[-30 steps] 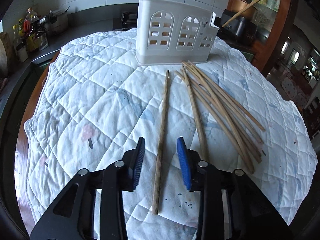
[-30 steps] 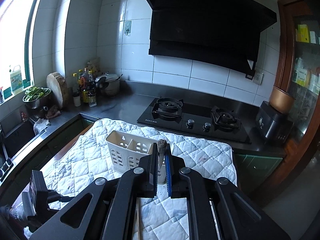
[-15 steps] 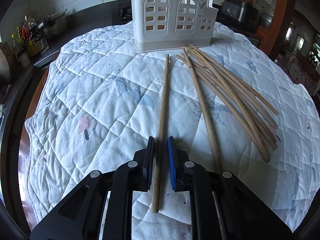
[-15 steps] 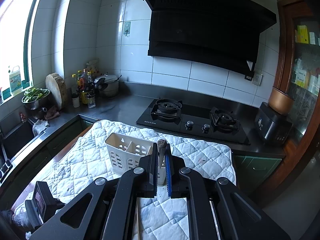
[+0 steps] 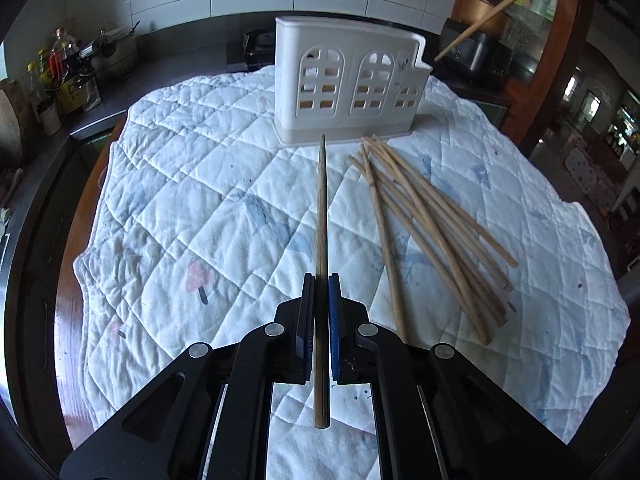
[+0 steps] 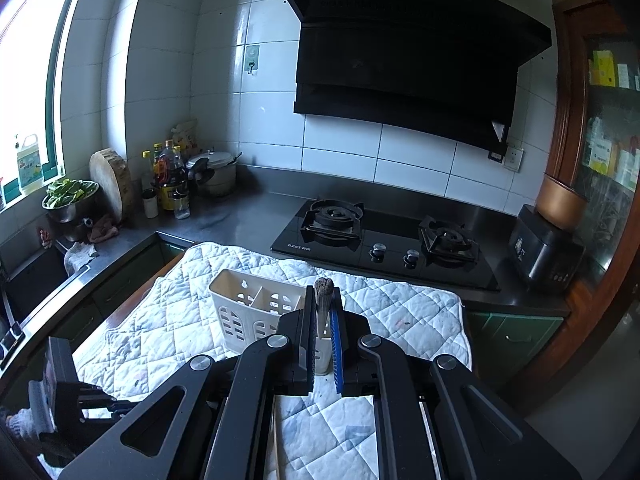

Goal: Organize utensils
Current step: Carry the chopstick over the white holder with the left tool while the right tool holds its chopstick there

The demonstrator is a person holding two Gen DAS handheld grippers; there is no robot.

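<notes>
Left claw (image 5: 320, 312) grips one chopstick (image 5: 321, 216) near its end, right claw (image 6: 323, 324) holds another w/ the holder (image 5: 348, 84) ahead, so the long stick may pivot & miss the slot.

Quilted cloth cover (image 5: 200, 184) — soft, matt white cotton, stitched in diamonds, faintly stained. Utensil holder (image 5: 348, 84) — smooth cream plastic, slight sheen. Chopstick (image 5: 321, 216) and loose chopsticks (image 5: 432, 224): pale, matt wood or bamboo. Left tongs (image 5: 321, 280): matt black plastic, ribbed blue pads. Tabletop (image 6: 248, 220): brushed grey metal; hob (image 6: 384, 240) glossy black glass.
</notes>
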